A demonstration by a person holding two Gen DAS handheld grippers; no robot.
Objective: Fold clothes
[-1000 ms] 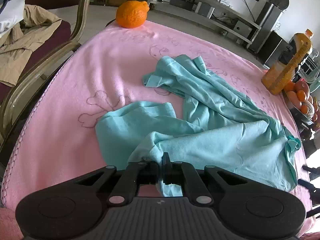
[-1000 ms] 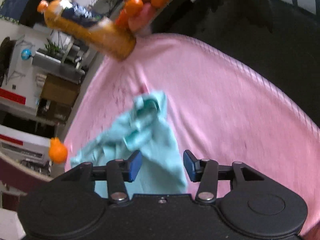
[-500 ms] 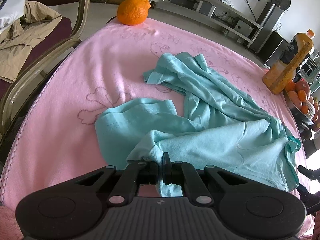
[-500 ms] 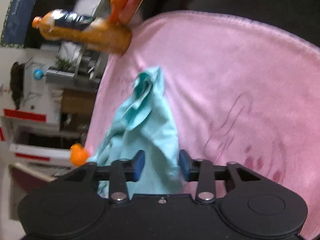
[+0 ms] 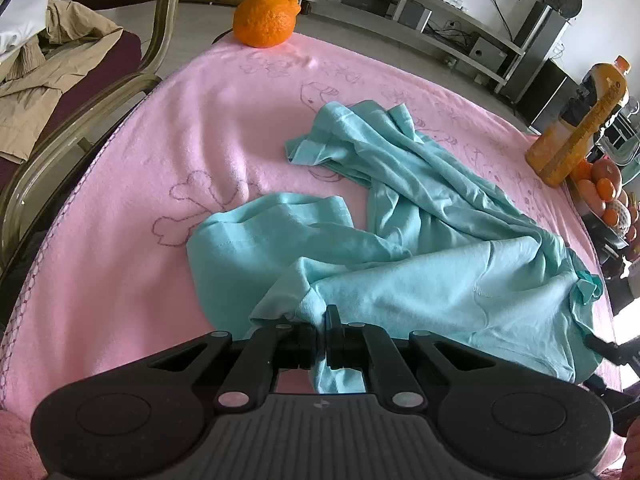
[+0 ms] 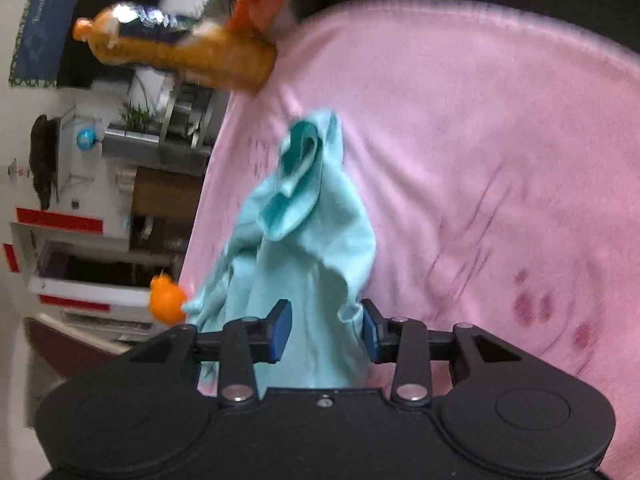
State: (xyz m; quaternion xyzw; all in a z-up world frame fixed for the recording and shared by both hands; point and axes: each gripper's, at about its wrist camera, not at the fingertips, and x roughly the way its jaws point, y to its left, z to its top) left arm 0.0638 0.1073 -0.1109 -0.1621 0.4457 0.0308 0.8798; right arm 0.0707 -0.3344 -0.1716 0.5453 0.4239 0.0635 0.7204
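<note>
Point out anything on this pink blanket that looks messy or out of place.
The teal shirt lies crumpled and twisted, one sleeve thrown toward the far side, not flat for folding. A large orange sits at the far edge of the pink blanket, and a juice bottle stands at its right edge; both crowd a folding surface.

Living room in daylight: long low media shelf (image 5: pixel 420 4) along a white wall (image 5: pixel 512 12), pale floor (image 5: pixel 192 28), chair frame (image 5: pixel 80 112) at left.
</note>
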